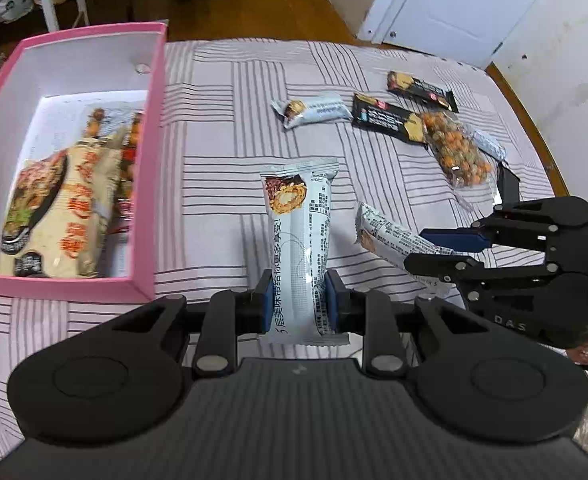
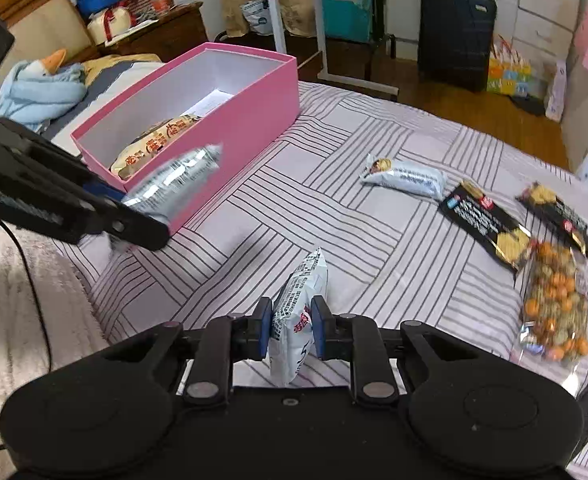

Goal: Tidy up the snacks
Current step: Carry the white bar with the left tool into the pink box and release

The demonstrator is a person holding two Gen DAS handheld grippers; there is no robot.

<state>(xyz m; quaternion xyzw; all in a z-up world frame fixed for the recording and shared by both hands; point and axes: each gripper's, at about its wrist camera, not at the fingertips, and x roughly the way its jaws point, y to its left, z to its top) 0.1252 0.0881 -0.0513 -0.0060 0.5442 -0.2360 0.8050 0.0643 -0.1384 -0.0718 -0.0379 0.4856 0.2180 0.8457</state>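
Left gripper (image 1: 299, 306): clamped on a white snack bar (image 1: 299, 240), near the pink box (image 1: 150, 152).
Right gripper (image 2: 292, 328): clamped on another white bar (image 2: 299, 312) above the bed (image 2: 353, 224).
Left view only: box floor, holding noodle packs (image 1: 58, 208).
Right view only: box's outer side.

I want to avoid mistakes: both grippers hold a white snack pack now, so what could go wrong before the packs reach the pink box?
1. The left gripper pinches its pack near one end; it could slip.
2. The pink box wall is high; a low pack might hit it.
3. Both grippers may collide.
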